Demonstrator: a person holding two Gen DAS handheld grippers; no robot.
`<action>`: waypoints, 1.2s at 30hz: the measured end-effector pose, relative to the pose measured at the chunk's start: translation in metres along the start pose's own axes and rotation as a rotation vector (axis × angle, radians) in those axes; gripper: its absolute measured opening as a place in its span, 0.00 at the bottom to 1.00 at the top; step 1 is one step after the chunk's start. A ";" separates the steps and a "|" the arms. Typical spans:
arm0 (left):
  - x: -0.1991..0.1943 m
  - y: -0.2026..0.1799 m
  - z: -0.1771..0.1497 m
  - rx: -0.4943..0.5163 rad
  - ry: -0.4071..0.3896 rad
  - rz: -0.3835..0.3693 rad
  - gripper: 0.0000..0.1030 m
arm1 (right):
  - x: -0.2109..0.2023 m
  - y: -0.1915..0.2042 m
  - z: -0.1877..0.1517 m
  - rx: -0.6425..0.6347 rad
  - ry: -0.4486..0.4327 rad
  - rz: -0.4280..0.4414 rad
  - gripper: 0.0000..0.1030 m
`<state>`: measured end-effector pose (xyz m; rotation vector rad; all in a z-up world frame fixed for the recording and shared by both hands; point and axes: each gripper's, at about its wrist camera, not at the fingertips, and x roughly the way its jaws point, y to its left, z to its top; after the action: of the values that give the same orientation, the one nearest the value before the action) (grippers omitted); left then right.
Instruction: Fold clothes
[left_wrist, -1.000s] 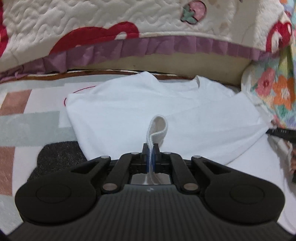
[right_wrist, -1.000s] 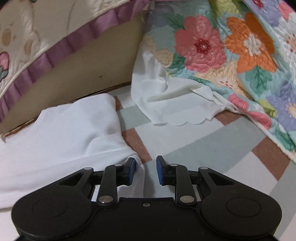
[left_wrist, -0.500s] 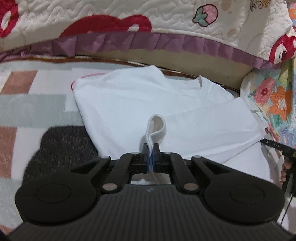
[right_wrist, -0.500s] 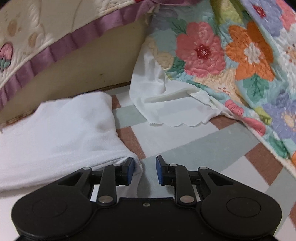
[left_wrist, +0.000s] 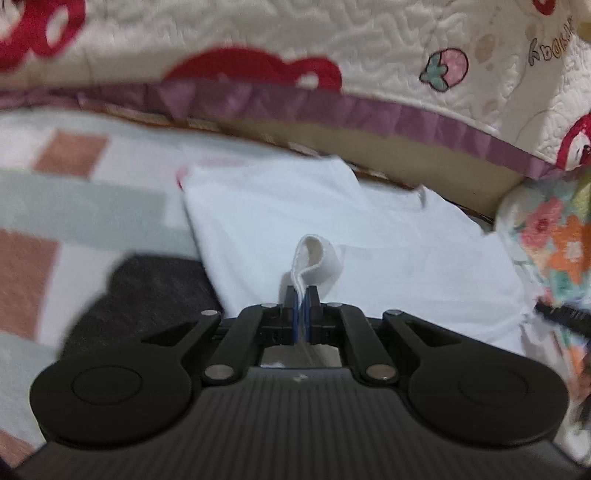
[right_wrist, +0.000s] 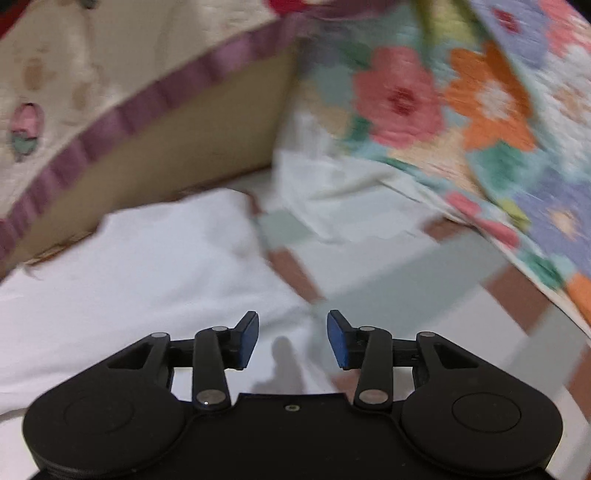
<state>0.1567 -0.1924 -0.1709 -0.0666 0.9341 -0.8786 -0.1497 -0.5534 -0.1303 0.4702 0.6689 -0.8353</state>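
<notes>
Left wrist view: one white garment (left_wrist: 369, 236), one gripper (left_wrist: 303, 295).

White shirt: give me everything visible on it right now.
The white shirt is plain soft knit, lying mostly flat and partly folded on the checked mat below the bed's purple frill. The left gripper pinches a looped hem edge. The right gripper is opening just above its corner, pads off the cloth.

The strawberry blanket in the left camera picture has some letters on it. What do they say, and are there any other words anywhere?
Dark hand-drawn letters on the cream quilted strawberry blanket, upper right of the left wrist view: too blurred to read for sure; they look something like "bakak".
Right wrist view: no words, numbers or signs at all.
</notes>
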 end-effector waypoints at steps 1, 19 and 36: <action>0.000 -0.002 0.000 0.011 -0.002 0.002 0.03 | 0.005 0.005 0.008 -0.017 -0.007 0.023 0.47; 0.000 0.012 0.001 -0.005 0.012 -0.104 0.03 | 0.122 -0.012 0.077 0.145 0.075 0.258 0.07; 0.010 -0.004 -0.004 0.056 -0.009 -0.112 0.03 | 0.043 0.052 0.048 -0.323 -0.180 0.063 0.33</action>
<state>0.1544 -0.2006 -0.1784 -0.0753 0.9037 -1.0071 -0.0701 -0.5743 -0.1203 0.1219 0.6045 -0.6851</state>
